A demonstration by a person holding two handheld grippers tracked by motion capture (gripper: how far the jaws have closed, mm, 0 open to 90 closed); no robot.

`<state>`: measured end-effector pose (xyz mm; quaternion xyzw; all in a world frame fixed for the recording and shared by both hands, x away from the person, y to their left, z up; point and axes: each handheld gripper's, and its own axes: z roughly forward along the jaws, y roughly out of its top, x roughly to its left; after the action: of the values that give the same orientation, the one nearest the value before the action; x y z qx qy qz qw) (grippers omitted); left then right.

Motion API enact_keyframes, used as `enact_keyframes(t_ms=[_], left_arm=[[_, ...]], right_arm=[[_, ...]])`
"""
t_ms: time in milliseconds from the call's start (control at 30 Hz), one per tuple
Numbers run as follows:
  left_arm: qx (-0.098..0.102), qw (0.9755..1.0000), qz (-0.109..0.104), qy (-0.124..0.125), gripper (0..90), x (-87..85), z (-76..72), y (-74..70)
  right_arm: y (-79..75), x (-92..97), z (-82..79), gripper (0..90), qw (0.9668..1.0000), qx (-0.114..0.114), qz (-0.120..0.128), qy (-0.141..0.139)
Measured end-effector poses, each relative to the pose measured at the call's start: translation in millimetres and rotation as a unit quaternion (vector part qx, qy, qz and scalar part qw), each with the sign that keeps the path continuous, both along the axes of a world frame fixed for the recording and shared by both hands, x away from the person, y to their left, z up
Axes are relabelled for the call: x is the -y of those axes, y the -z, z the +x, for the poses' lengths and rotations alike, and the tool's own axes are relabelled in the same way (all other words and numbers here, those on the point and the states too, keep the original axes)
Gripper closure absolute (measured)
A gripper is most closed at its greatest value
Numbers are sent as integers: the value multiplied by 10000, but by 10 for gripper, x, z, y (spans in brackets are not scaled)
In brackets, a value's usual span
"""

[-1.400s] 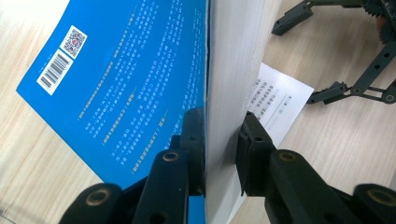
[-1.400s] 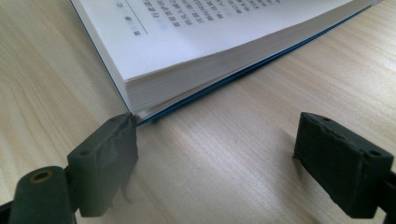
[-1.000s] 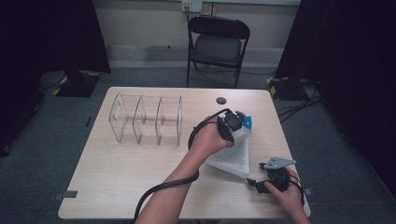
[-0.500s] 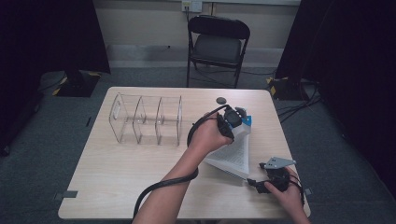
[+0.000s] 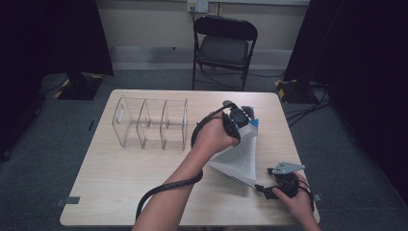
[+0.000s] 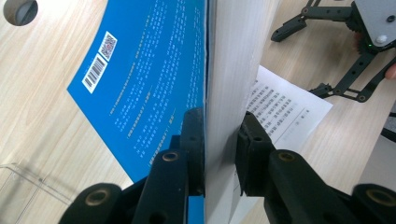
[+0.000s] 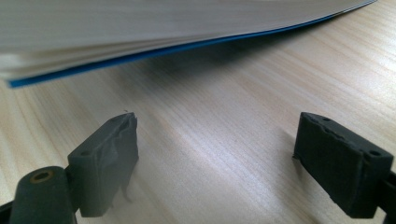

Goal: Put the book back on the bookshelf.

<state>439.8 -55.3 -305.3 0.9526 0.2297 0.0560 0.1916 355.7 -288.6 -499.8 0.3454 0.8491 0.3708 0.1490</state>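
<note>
While the left tongs (image 6: 219,154) clamp the thick block of pages of the blue-covered book (image 5: 239,153), the sensible way to carry this step through, as I judge it, is to keep that squeeze firm and square across the page block, lift slowly, and let the loose leaf that hangs out settle before the book goes anywhere. The book stands tilted up off the bench (image 5: 125,173), its far end raised in the left tongs and its near corner reaching down toward the right tongs (image 5: 270,185). In the left gripper view the two black pads press on either side of the white page edges, the blue back cover with its barcode spreading to one side and one printed page lying out flat on the other. The right tongs stand wide apart with nothing between them, low over the wood, and the book's blue lower edge passes just beyond and above their tips. I would bring them in under that corner to steady it. The clear divided organiser (image 5: 150,124) waits well apart at the left.
</note>
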Motion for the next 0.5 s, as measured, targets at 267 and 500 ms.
enact_keyframes(t_ms=[267,500], left_arm=[[0,10000,21,-71,755,-34,-16,-91],[-1,10000,77,-38,756,-45,-22,-146]], right_arm=[[0,-1,0,132,10000,-2,0,3],[0,0,3,132,10000,-6,7,-8]])
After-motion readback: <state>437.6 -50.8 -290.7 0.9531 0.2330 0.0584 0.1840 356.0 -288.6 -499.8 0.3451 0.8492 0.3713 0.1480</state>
